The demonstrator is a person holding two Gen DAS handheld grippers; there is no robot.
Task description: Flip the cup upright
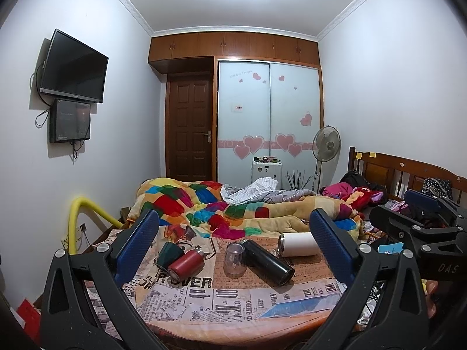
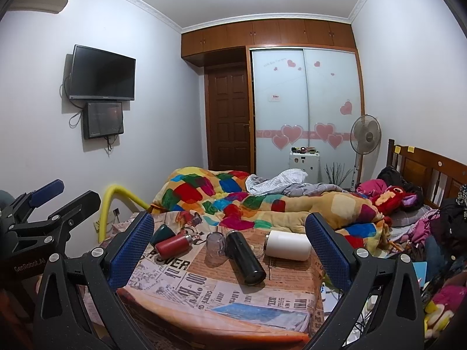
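On a newspaper-print tablecloth (image 1: 227, 294) several vessels lie or stand. A clear plastic cup (image 1: 233, 258) stands mouth down at the middle; it also shows in the right wrist view (image 2: 215, 246). A black flask (image 1: 268, 262) (image 2: 245, 258), a red flask (image 1: 186, 264) (image 2: 172, 245), a dark green cup (image 1: 168, 255) (image 2: 162, 233) and a white tumbler (image 1: 299, 244) (image 2: 289, 245) lie on their sides. My left gripper (image 1: 235, 243) and right gripper (image 2: 230, 240) are both open and empty, held back from the table.
A bed with a colourful quilt (image 1: 233, 207) lies behind the table. A yellow tube (image 1: 78, 218) rises at the left. Wooden headboard (image 1: 408, 172) and clothes are at the right. The right gripper shows in the left wrist view (image 1: 423, 218).
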